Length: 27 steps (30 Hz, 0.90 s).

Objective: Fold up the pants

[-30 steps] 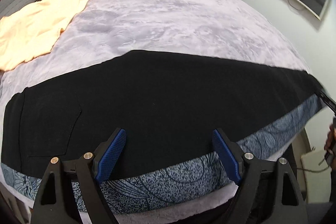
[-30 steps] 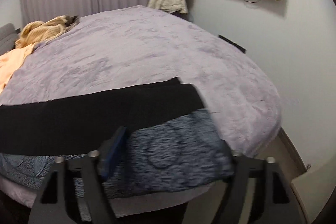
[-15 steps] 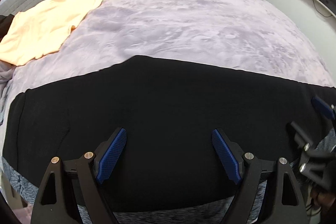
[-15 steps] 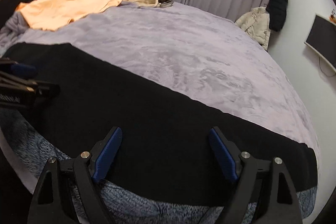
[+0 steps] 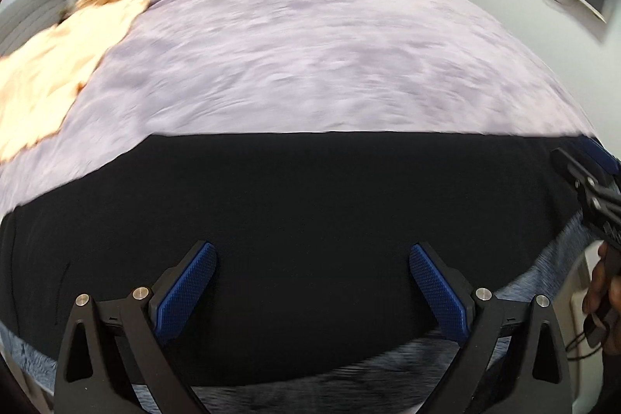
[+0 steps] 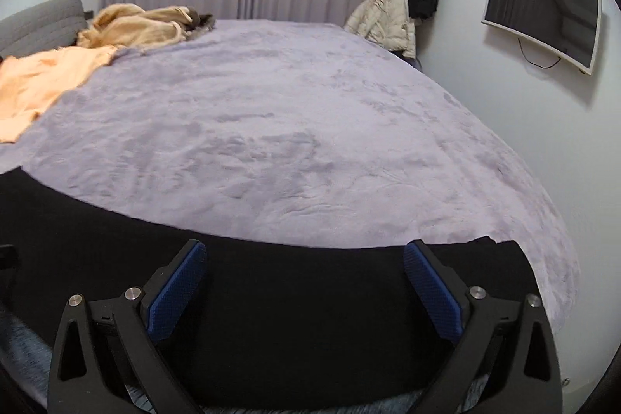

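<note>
Black pants (image 5: 302, 212) lie flat in a long band across the near edge of the bed; they also show in the right wrist view (image 6: 302, 309). My left gripper (image 5: 312, 258) is open and empty just above the pants' middle. My right gripper (image 6: 304, 258) is open and empty above the pants near their right end, whose corner (image 6: 504, 251) lies on the bed. The right gripper also shows at the right edge of the left wrist view (image 5: 590, 173). The left wrist view is blurred.
A lilac blanket (image 6: 295, 127) covers the bed. An orange shirt (image 6: 42, 76) and a beige garment (image 6: 143, 26) lie at the far left. A patterned blue cover (image 5: 543, 270) hangs at the near edge. A TV (image 6: 543, 22) and hung jackets (image 6: 399, 10) are on the right wall.
Both grippers shifted over the pants. The right wrist view swung toward the pants' right end. The left wrist view swung right and is now blurred.
</note>
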Available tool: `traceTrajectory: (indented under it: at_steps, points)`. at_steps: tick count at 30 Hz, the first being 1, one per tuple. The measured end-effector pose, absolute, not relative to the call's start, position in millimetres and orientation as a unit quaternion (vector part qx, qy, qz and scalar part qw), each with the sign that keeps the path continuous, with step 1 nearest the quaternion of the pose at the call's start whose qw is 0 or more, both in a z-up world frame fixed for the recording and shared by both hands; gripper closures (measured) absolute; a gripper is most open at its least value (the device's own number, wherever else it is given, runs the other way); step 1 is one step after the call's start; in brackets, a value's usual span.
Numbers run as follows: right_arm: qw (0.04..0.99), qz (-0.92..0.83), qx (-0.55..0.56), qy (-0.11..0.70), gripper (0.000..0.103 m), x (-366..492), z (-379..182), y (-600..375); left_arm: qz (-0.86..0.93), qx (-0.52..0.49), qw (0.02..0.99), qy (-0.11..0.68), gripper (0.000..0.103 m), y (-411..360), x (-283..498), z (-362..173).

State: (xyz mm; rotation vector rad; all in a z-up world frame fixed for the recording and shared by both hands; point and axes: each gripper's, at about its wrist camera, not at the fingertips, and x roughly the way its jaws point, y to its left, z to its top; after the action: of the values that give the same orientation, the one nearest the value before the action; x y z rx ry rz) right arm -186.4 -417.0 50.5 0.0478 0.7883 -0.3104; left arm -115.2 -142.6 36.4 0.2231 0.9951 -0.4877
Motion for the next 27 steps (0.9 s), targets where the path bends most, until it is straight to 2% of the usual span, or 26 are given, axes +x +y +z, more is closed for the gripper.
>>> traceTrajectory:
  at_steps: [3, 5, 8, 11, 14, 18, 21, 24, 27]
  points:
    - [0.907, -0.115, 0.004, 0.406, 0.001, -198.2, 42.5, -401.0, -0.250, 0.143, 0.836, 0.467, 0.003, -166.5, -125.2, 25.9]
    - [0.891, -0.164, -0.003, 0.423, 0.001, -197.3, 26.7, -428.4, -0.245, 0.146, 0.839, 0.464, 0.001, -175.7, -120.4, 22.8]
    - [0.882, -0.221, 0.056, 0.412, 0.001, -202.6, 17.8, -492.5, -0.243, 0.139, 0.837, 0.469, 0.001, -188.8, -101.8, 23.4]
    - [0.887, -0.200, 0.048, 0.413, 0.001, -194.6, 24.8, -516.0, -0.228, 0.131, 0.835, 0.484, 0.001, -200.3, -83.7, 23.3]
    - [0.878, -0.217, 0.003, 0.427, 0.001, -191.4, 40.4, -496.1, -0.234, 0.124, 0.835, 0.482, 0.001, -194.4, -91.1, 35.6]
    - [0.910, -0.141, 0.001, 0.389, 0.001, -221.6, 63.7, -431.6, -0.274, 0.151, 0.837, 0.450, 0.001, -175.6, -125.6, 41.8]
    - [0.909, -0.091, -0.017, 0.406, 0.001, -226.7, 44.0, -386.9, -0.260, 0.203, 0.834, 0.443, 0.001, -164.2, -139.9, 28.6]
    - [0.895, -0.090, -0.034, 0.436, 0.001, -228.7, 13.8, -376.9, -0.249, 0.166, 0.835, 0.462, 0.001, -131.5, -131.8, 27.5]
    - [0.896, -0.107, -0.011, 0.431, 0.001, -236.6, 13.7, -393.8, -0.203, 0.145, 0.848, 0.468, 0.001, -95.6, -121.5, 28.7]
